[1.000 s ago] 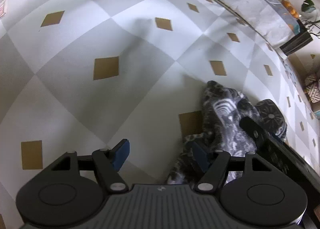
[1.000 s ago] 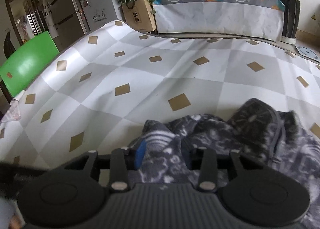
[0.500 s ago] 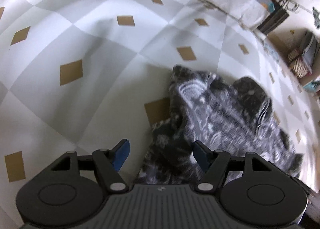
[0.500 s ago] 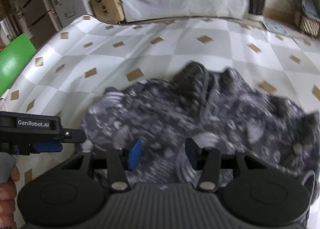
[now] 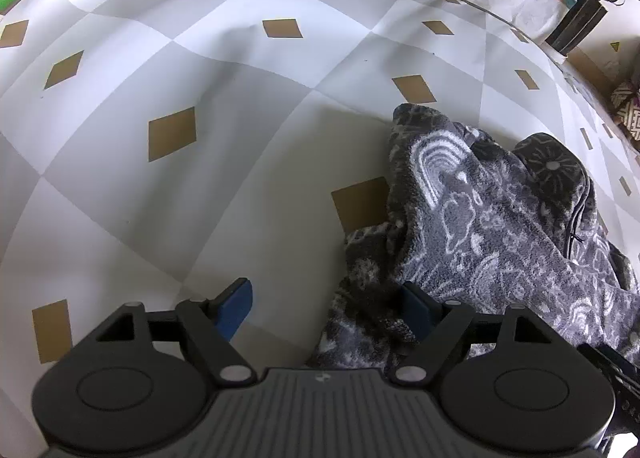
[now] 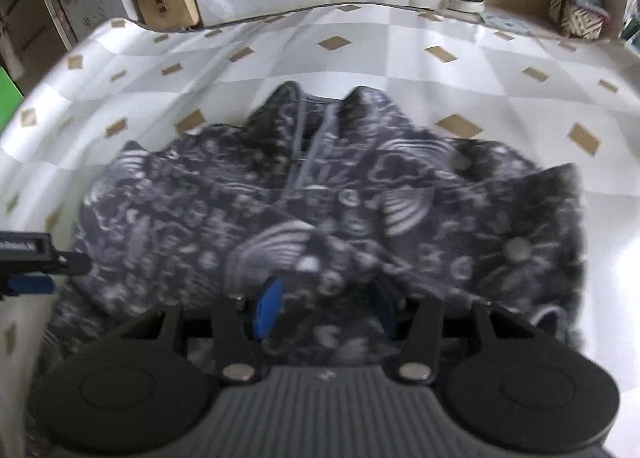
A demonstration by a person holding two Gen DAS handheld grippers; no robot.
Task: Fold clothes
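Fleece garment (image 6: 320,193) sits bunched mid-frame; my left gripper (image 5: 326,308) is opening over its edge, right gripper (image 6: 326,308) half-open, gripping nothing. I'd pinch corners squarely.

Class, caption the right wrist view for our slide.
Right tongs over a rumpled grey patterned fleece on a checked cloth.

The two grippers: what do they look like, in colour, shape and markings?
Both are alike. The left gripper and the right gripper each have a dark grey ribbed body, two black round discs at the sides, black angled links with silver pivot pins, and blue pads on the jaws. In the right wrist view, the left gripper's side shows a white label, too blurred to read.
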